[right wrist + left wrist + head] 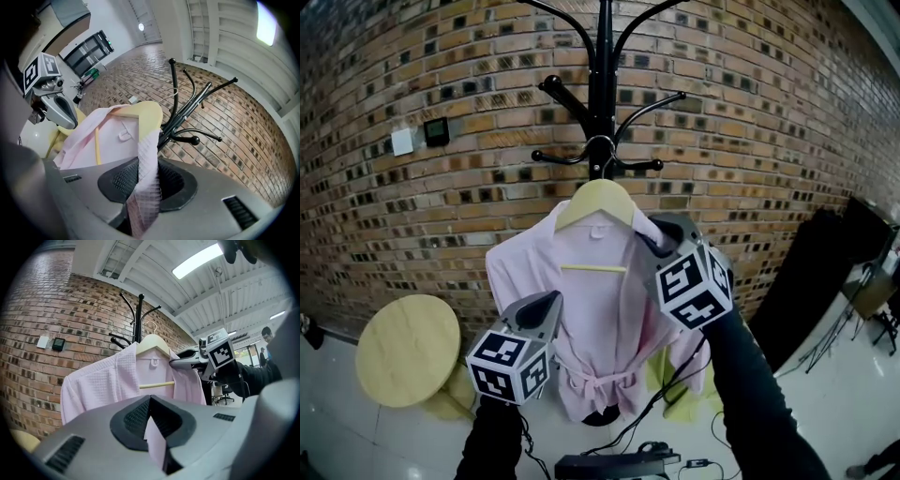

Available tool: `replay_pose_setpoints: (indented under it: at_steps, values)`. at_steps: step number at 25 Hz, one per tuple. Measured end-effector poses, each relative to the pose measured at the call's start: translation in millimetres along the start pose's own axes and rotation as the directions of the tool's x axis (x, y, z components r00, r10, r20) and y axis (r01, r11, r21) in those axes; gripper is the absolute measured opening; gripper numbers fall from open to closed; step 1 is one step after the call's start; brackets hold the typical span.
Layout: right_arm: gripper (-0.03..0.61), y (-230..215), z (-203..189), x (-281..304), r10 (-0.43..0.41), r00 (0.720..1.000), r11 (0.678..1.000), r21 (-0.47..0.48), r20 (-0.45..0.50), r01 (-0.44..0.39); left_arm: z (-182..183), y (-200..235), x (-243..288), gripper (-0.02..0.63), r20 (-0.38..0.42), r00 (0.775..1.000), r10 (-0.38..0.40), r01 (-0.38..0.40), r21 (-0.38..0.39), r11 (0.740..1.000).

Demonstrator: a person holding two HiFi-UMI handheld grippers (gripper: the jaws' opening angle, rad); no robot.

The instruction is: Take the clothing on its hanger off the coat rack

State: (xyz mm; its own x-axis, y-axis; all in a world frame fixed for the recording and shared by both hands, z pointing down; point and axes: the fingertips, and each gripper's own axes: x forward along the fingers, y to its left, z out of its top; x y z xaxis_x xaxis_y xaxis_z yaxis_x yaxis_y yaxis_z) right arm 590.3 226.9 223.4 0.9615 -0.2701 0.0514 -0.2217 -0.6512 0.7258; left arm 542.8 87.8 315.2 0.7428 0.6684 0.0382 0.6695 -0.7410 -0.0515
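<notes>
A pale pink robe (600, 309) hangs on a wooden hanger (596, 201), whose metal hook (600, 143) sits over an arm of the black coat rack (602, 84). My left gripper (550, 306) is shut on a fold of the robe's left front; in the left gripper view the pink cloth (156, 439) is pinched between the jaws. My right gripper (653, 234) is shut on the robe at its right shoulder, where the waffle cloth (145, 183) runs through the jaws just below the hanger's end (149, 115). Each gripper shows in the other's view, right (176, 363) and left (65, 112).
A brick wall (750, 122) stands close behind the rack, with a white plate (401, 142) and a black panel (437, 131) on it. A round wooden stool (408, 349) sits at lower left. Cables and a black box (614, 463) lie on the floor below. Dark equipment (825, 272) stands at right.
</notes>
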Motion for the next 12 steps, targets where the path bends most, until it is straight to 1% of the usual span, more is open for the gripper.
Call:
replay_pose_setpoints:
  at_steps: [4,6,9,12]
  values:
    - [0.100,28.4,23.8,3.3,0.055,0.998,0.998,0.010,0.041,-0.056,1.2,16.1,-30.8,0.012,0.005,0.997,0.076,-0.076,0.003,0.997]
    - [0.098,43.2,37.5,9.4,0.088,0.994,0.996,0.015,0.067,-0.089,2.1,27.6,-48.9,0.012,0.008,0.992,0.126,-0.126,0.001,0.992]
    - [0.098,71.0,65.6,24.2,0.156,0.980,0.987,0.015,0.126,-0.159,-0.5,50.3,-83.9,0.012,0.000,0.974,0.227,-0.227,-0.007,0.974]
    - [0.098,96.9,98.9,33.9,0.207,0.960,0.977,0.011,0.187,-0.213,-2.8,72.9,-121.2,0.012,-0.007,0.947,0.322,-0.322,-0.015,0.947]
